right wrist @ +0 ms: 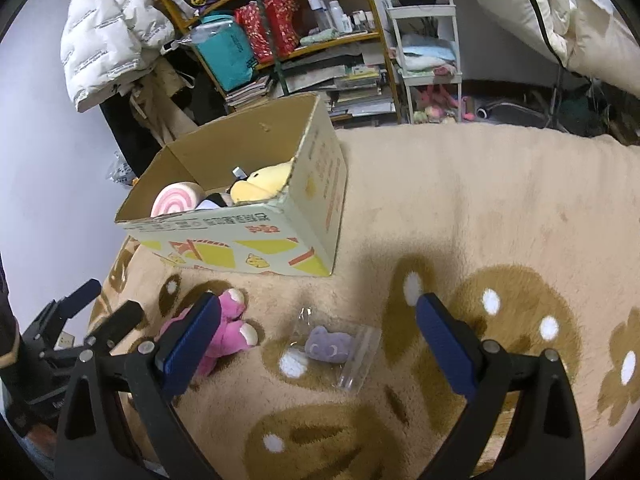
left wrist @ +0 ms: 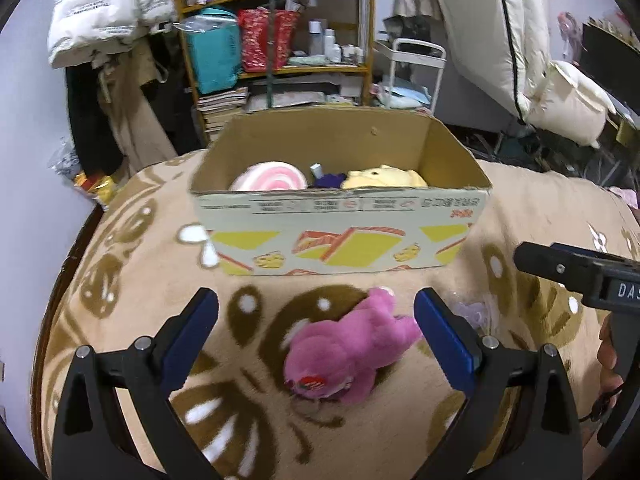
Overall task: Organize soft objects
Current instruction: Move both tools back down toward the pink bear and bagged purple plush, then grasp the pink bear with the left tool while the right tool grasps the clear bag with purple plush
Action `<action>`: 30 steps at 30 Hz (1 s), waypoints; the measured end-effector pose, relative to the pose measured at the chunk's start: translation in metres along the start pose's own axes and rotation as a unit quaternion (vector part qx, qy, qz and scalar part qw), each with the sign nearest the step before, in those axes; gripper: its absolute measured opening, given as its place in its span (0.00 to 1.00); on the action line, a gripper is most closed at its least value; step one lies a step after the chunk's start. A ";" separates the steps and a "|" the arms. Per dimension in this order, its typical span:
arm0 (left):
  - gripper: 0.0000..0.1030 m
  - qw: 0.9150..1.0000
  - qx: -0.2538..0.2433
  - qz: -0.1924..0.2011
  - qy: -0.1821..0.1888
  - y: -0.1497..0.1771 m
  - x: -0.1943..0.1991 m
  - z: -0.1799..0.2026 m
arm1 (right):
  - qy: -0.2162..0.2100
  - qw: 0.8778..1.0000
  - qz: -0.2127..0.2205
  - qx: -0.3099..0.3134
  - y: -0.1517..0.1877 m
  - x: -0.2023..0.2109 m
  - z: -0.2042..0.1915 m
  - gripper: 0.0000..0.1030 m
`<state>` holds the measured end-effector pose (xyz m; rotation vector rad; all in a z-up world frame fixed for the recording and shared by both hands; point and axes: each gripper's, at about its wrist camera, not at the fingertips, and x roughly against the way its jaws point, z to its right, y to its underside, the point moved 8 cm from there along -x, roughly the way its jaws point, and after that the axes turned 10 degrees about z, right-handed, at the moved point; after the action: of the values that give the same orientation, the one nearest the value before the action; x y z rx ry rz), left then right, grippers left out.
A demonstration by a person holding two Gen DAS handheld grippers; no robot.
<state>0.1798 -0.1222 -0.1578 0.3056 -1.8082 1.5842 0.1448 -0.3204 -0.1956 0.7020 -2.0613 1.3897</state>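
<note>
A pink plush bear (left wrist: 344, 350) lies on the beige blanket (left wrist: 140, 320) between the fingers of my open left gripper (left wrist: 316, 312), untouched. It also shows in the right wrist view (right wrist: 232, 328). A small purple plush in a clear bag (right wrist: 332, 346) lies between the fingers of my open right gripper (right wrist: 318, 316), untouched. A cardboard box (left wrist: 340, 236) stands just beyond; it holds a pink-and-white swirl plush (left wrist: 272, 178), a yellow plush (left wrist: 384, 178) and a dark purple item (left wrist: 326, 178). The box also shows in the right wrist view (right wrist: 240, 240).
A wooden shelf (left wrist: 276, 32) full of bags, bottles and books stands behind the box. White puffy jackets (left wrist: 100, 8) hang at left, a white cart (right wrist: 428, 40) and cream bedding (left wrist: 560, 100) at right. The blanket stretches wide to the right (right wrist: 500, 200).
</note>
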 end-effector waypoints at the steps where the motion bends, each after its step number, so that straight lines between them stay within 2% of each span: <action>1: 0.94 1.000 -0.001 -0.003 0.005 0.001 -0.003 0.003 | 0.001 1.000 -0.002 0.000 0.001 -0.002 0.000 0.99; 9: 0.94 0.998 -0.027 -0.051 0.035 0.025 -0.029 0.024 | 0.013 0.999 -0.042 0.012 0.015 -0.026 0.001 0.99; 19: 0.94 0.994 -0.059 -0.083 0.023 0.050 -0.050 0.037 | 0.029 0.995 -0.091 0.016 0.034 -0.053 0.004 0.99; 26: 0.94 0.991 -0.058 -0.120 0.012 0.064 -0.066 0.034 | 0.027 0.991 -0.127 0.007 0.049 -0.071 0.007 0.99; 30: 0.94 0.989 -0.060 -0.135 0.010 0.070 -0.074 0.034 | 0.034 0.987 -0.154 0.004 0.059 -0.083 0.013 0.90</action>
<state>0.1799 -0.1580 -0.2595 0.4546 -1.7557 1.2823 0.1617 -0.3039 -0.2959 0.9200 -1.8054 1.2268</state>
